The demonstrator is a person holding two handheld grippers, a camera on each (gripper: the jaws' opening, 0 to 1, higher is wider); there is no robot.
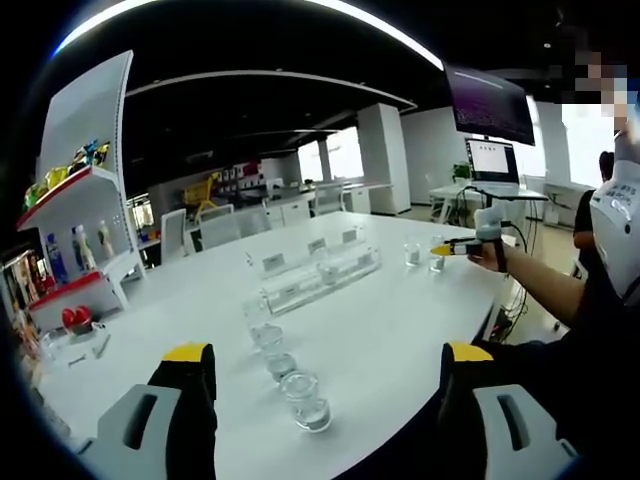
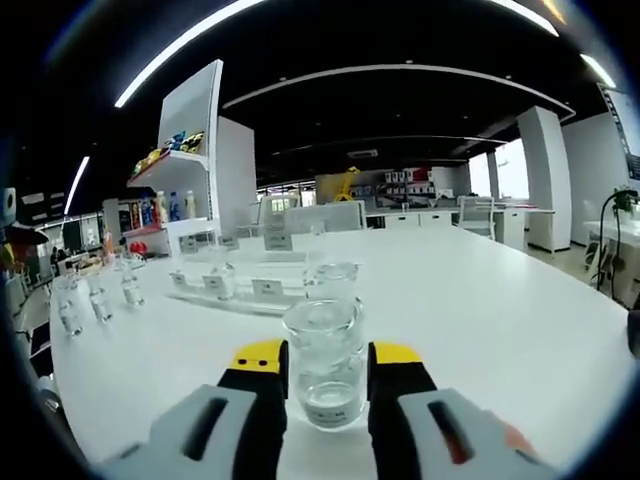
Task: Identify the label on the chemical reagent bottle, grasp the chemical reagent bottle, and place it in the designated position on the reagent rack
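Note:
A clear glass reagent bottle [image 2: 325,360] with a small white label low on its front stands on the white table [image 2: 480,330]. My right gripper [image 2: 327,356] is shut on it, one yellow-tipped jaw pressed against each side. A second bottle [image 2: 335,280] stands just behind it. Further back lies the clear reagent rack [image 2: 240,283] with label cards. In the left gripper view, the right gripper [image 1: 452,248] is in a person's hand at the far table edge by two bottles [image 1: 413,250]. My left gripper [image 1: 328,358] is wide open above three bottles [image 1: 310,398] in a row, with the rack [image 1: 322,275] beyond them.
A white display shelf [image 1: 85,200] with colourful items stands at the table's left end. Three more bottles [image 2: 98,298] stand left of the rack. A laptop [image 1: 495,160] and a monitor [image 1: 490,100] are behind the person's arm [image 1: 545,290]. Chairs [image 1: 220,228] line the far side.

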